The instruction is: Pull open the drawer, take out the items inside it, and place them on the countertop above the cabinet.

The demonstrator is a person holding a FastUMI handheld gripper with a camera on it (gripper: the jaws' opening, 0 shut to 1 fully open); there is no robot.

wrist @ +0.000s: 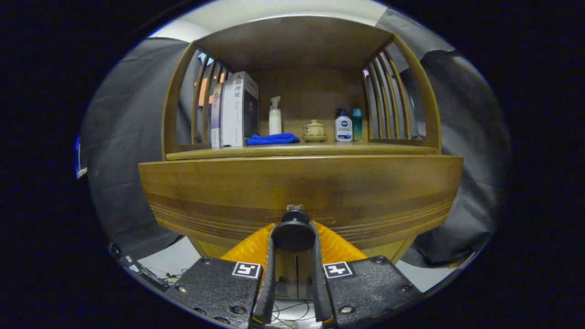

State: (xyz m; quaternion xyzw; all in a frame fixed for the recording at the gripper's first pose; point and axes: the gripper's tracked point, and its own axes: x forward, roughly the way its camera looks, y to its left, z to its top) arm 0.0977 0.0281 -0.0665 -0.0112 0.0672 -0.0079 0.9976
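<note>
1. Opening step: jaws [293, 228] clenched on the drawer knob [294, 216], low centre of the drawer front [301, 192].
2. Drawer appears closed, contents hidden.
3. Next: straight pull toward the near side; tabletop [388, 149] lies above.

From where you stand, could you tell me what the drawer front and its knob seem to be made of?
The drawer front looks like varnished brown wood: grain and carved grooves show under a soft sheen. The knob, with the gripper fingers closed on it, looks dark and matte, maybe metal or plastic.
</note>
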